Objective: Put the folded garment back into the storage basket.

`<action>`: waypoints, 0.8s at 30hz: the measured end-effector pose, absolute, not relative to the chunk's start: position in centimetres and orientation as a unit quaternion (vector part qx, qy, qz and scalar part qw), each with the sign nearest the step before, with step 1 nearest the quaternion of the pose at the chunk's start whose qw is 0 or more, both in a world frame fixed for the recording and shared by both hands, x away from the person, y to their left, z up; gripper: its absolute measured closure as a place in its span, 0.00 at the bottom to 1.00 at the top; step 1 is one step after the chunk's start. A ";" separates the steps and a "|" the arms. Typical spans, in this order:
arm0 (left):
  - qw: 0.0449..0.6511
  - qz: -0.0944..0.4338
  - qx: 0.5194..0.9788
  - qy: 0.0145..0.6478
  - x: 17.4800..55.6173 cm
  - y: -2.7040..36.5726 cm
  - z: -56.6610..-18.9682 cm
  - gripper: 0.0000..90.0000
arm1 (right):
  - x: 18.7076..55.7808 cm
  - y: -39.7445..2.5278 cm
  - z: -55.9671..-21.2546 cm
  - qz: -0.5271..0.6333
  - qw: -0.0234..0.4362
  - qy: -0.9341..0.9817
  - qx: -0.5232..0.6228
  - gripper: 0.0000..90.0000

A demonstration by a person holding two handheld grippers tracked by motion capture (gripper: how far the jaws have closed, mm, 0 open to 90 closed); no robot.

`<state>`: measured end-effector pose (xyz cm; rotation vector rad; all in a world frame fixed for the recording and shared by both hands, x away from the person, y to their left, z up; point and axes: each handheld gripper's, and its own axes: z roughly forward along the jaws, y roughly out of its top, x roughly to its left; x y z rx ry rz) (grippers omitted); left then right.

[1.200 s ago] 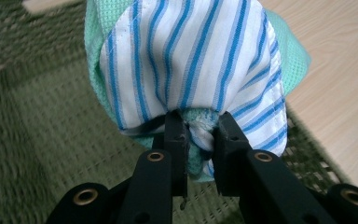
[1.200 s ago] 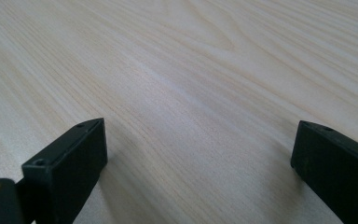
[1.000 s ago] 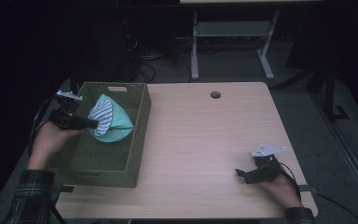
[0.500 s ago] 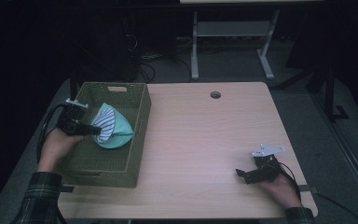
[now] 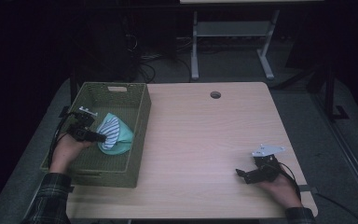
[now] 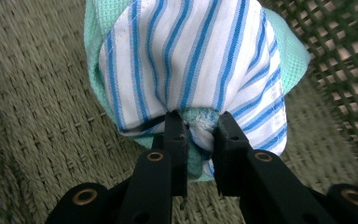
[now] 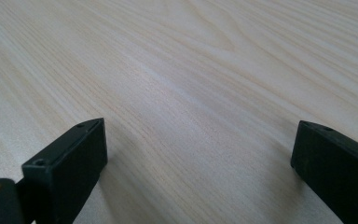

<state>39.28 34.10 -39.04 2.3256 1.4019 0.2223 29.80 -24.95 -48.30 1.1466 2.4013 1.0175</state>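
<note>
Pinching striped cloth [image 6: 186, 60], left gripper [image 6: 199, 135] inside basket [image 5: 140, 121]

Dim lab: desk [image 5: 205, 140], floor cables [image 5: 144, 65]

no readable text, labels, brands, numbers or signs anywhere in these views

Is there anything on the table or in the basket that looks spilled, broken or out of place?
Nothing stands out. The left claw pinches a bunched striped cloth over the green basket; the right claw rests open on the bare table.
</note>
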 end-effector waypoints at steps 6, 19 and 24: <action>0.181 0.074 0.840 0.507 39.6 34.2 -40.3 0.85 | 29.8 -25.0 -48.3 0.353 0.146 0.834 0.398 0.04; 0.136 0.071 0.853 0.498 40.0 34.2 -41.8 0.80 | 29.8 -25.0 -48.3 0.353 0.146 0.834 0.398 0.04; 0.148 0.072 0.850 0.500 39.7 34.4 -41.6 0.68 | 29.8 -25.0 -48.3 0.353 0.146 0.834 0.398 0.04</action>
